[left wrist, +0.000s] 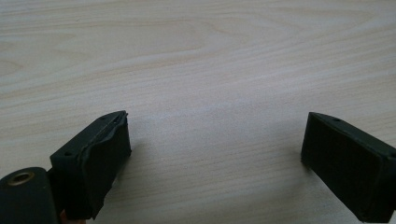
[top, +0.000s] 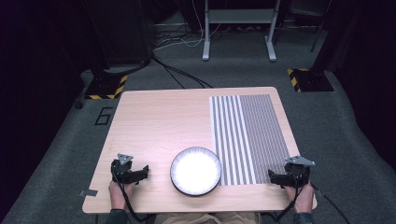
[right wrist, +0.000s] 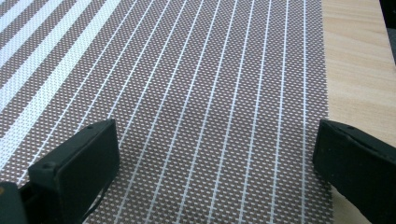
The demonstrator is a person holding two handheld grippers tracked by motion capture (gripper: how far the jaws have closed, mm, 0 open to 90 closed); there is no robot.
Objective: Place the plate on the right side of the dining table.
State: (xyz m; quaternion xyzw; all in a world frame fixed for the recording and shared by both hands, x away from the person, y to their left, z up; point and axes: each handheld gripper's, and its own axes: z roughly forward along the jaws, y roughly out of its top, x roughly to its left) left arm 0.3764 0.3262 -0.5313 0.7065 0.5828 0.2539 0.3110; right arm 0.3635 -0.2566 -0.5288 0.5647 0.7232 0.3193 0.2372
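While both hand-held grippers gape, striped placemat (top: 248,138) lengthwise away from person, plate (top: 195,171) beside

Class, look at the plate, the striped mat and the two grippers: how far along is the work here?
Nothing looks done yet. The plate sits on the bare table, its edge just at the mat. In hand: nothing. The left gripper is open over bare wood; the right gripper is open over the mat's near corner. Left: every grasp and move, apparently.
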